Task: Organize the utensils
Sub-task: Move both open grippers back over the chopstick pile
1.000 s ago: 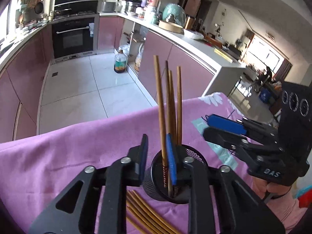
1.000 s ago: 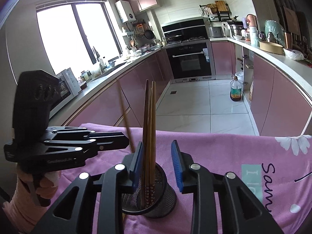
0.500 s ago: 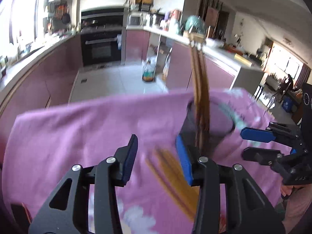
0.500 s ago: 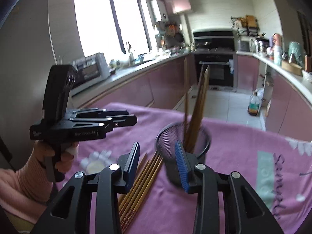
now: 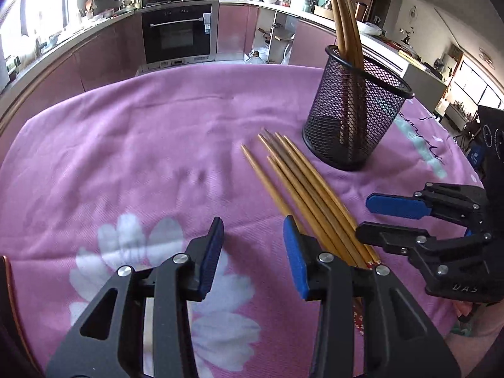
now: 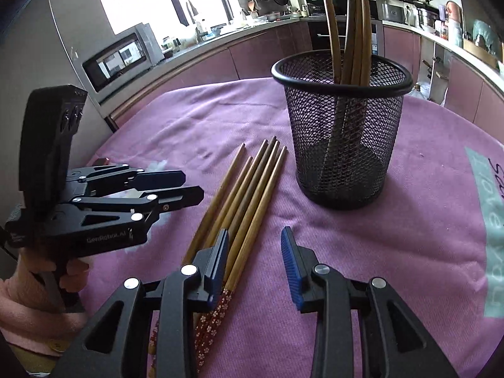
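Both grippers empty over the chopsticks, with the mesh cup standing beyond them.

Nearest in the left wrist view, the left gripper point(image 5: 252, 249) hangs above the purple tablecloth point(image 5: 126, 157) with its blue-padded fingers point(image 5: 210, 252) spread apart and nothing between them. The right gripper point(image 6: 255, 258) is likewise spread and empty, its left finger over the loose chopsticks point(image 6: 249, 195). These six or so chopsticks lie flat, side by side, on the cloth between the two grippers, patterned red ends toward the near edge and tips pointing at the cup. Just past the tips, apart from them, the black mesh cup point(image 6: 343, 145) stands upright, holding four upright chopsticks point(image 6: 352, 37) that lean on its rim. Beyond the table's far edge run pink kitchen cabinets point(image 5: 104, 60) and a black oven point(image 5: 176, 34).
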{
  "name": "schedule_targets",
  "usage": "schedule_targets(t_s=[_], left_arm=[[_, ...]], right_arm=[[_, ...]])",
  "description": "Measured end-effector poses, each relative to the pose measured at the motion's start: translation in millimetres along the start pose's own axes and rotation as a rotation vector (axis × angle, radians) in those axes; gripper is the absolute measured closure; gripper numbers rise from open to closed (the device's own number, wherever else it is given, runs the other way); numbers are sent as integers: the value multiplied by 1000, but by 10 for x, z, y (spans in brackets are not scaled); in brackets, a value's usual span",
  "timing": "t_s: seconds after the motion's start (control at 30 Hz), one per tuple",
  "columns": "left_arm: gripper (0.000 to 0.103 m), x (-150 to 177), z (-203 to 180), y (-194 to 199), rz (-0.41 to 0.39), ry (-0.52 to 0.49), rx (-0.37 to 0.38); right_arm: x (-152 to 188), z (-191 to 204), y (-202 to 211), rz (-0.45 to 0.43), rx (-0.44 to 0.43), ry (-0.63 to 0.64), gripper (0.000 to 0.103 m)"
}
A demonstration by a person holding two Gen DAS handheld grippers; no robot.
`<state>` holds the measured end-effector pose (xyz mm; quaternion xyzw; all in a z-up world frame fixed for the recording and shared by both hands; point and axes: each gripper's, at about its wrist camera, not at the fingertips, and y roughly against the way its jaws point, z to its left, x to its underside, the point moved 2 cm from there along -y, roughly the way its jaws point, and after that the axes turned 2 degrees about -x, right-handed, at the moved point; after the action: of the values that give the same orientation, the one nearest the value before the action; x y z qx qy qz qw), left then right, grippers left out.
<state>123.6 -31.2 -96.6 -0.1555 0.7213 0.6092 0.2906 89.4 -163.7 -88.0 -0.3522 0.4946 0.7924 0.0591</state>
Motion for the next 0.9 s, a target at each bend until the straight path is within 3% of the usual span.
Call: schedule_targets(t_s=[0.9], left_arm=[[57,53,-236,43,10,-41,1]], right_arm=[[71,40,-63,21,86,41,74]])
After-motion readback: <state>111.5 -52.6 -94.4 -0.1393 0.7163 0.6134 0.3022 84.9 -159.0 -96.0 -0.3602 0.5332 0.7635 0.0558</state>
